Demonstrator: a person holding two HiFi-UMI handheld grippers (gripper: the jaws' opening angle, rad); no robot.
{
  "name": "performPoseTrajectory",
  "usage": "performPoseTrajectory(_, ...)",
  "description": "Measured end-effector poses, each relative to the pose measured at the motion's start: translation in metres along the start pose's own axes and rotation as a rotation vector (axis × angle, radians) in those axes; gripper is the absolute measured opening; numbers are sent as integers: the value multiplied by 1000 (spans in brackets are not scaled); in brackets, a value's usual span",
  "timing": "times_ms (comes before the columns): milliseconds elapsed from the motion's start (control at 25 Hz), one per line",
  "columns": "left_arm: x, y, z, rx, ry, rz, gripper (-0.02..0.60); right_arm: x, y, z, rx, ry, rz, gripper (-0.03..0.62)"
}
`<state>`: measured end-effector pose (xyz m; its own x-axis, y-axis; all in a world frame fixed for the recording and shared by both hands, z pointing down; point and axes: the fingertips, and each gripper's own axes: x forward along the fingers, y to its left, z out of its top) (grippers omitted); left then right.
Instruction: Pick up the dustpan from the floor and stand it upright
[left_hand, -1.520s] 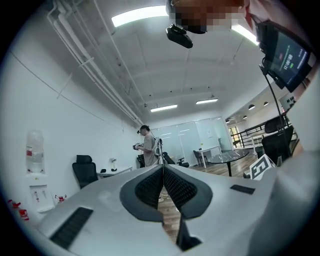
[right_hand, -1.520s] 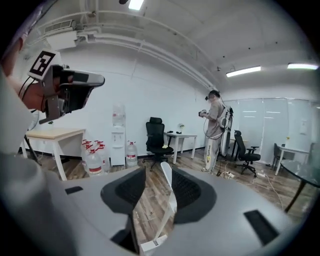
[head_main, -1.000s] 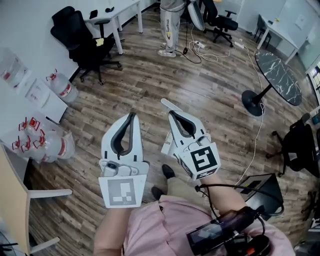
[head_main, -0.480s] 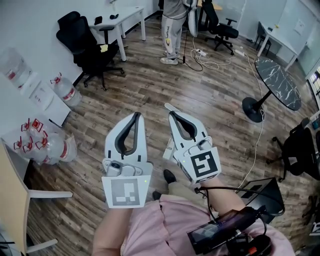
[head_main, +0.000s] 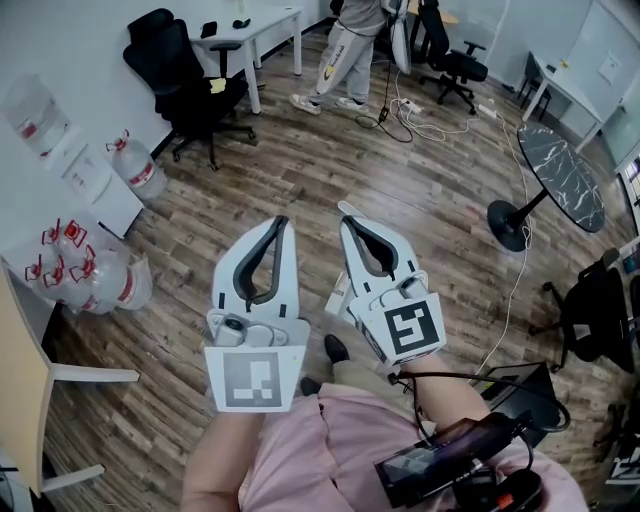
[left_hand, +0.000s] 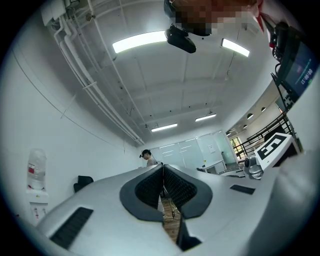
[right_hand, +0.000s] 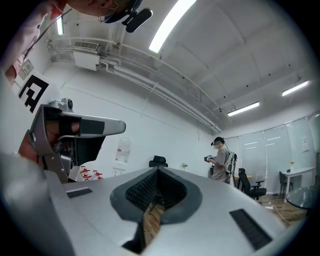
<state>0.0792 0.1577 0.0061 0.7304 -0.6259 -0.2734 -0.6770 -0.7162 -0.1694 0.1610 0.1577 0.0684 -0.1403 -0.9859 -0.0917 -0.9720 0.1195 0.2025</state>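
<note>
Brown wood floor (head_main: 420, 200) lay under us, and the task had not really begun. We held the left gripper (head_main: 281, 222) and the right gripper (head_main: 350, 222) up in front of us, side by side, well above the floor. Both had their jaws pressed together at the tips, with nothing between them.

A white thing lay flat on the floor, partly hidden behind the right gripper. We took it for the dustpan (head_main: 337, 293). Nothing was touching it.

We thought the step in hand was getting ready to reach. Next we would need to open one gripper, bend down low and close it on the handle, then tip the dustpan up onto its end.

Big water jugs (head_main: 137, 165) stood by the wall on our left. They looked clear, but we could not tell how much water was in them.
</note>
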Motion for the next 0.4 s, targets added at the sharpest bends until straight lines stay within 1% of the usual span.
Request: performPoseTrajectory(400,-4,9,-3,-13,-6,11,14,6,9,1,-10,-2,12,0)
